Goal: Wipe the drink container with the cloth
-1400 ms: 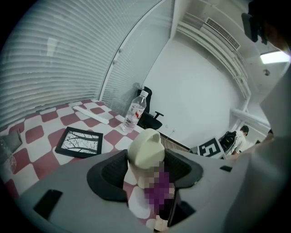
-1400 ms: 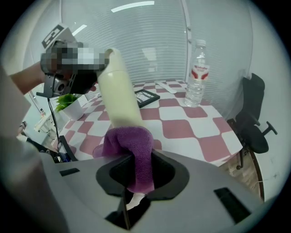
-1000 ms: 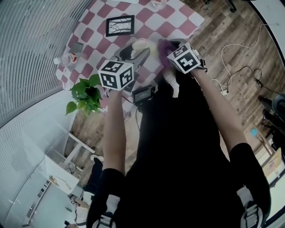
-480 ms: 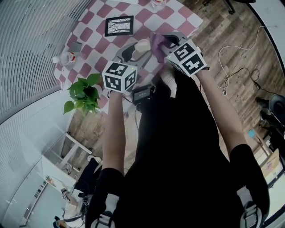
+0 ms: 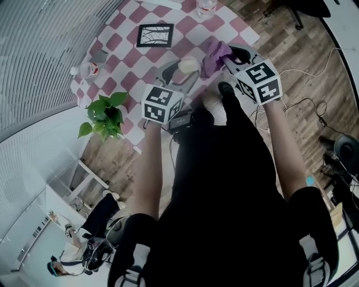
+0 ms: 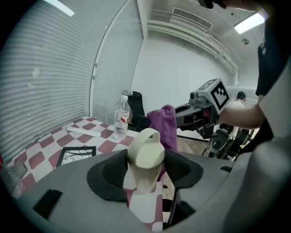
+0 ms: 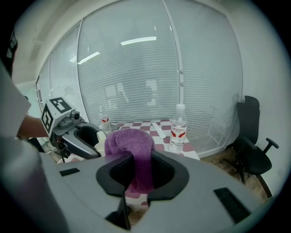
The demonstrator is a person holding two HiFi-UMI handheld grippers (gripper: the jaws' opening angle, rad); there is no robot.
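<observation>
A cream drink container with a looped lid stands upright between the jaws of my left gripper, which is shut on it and holds it above the table. In the head view the drink container is at the table's near edge with the left gripper around it. My right gripper is shut on a purple cloth that drapes over its jaws. The cloth hangs just right of the container, held by the right gripper. I cannot tell whether cloth and container touch.
The table has a red and white checked cover. On it lie a black picture frame, a water bottle at the left and another bottle at the far edge. A potted plant stands beside the table on the wooden floor.
Both grippers have shifted right and farther from me in the head view. Container and cloth stayed gripped and side by side.
</observation>
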